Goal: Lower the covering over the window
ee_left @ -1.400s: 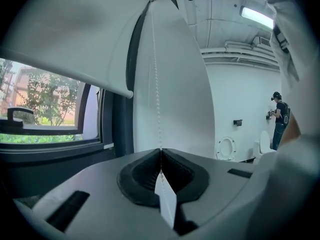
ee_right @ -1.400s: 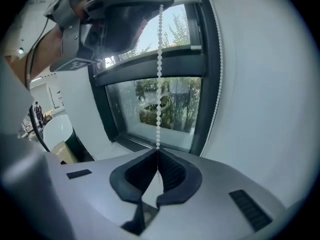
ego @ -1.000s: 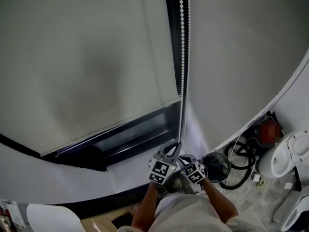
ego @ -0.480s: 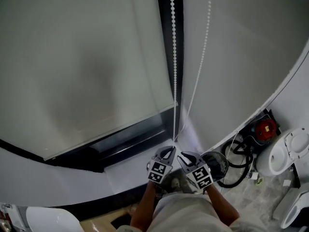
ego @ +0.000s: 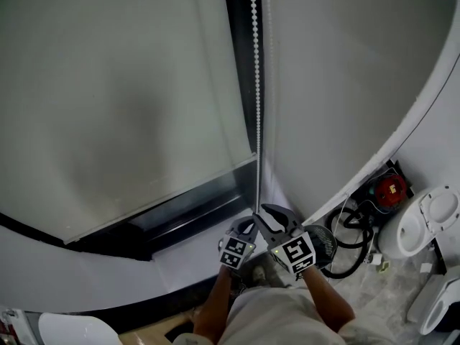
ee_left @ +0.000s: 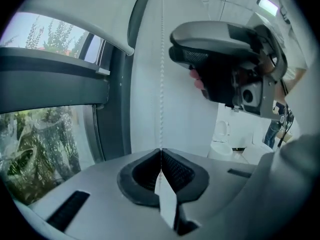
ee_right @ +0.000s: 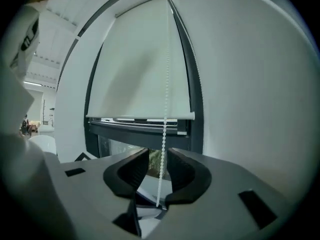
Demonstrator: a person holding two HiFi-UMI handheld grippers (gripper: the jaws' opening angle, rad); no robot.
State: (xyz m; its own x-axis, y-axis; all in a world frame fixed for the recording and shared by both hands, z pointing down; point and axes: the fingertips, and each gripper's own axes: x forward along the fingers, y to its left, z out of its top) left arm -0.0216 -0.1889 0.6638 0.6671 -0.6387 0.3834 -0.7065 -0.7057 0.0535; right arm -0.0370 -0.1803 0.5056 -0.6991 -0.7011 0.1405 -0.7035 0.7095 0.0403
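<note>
Beside blind (ego: 122, 106), at its right edge: chain (ego: 254, 85), white, beaded; long axis vertical, running up along dark frame (ego: 241, 49) from both grippers; left hand-held gripper (ee_left: 161, 153) clenched on chain, jaws together; right hand-held gripper (ee_right: 160, 156) above it, jaws just been opening, now apart, chain hanging between them unpinched; blind partly lowered, bottom bar level; glass (ee_left: 40, 149) bare beneath.

A washroom, it seems: a white toilet (ego: 418, 225) stands at the right, beside plain white walls (ego: 359, 85) and a window (ego: 194, 208) with a blind (ego: 122, 99).
</note>
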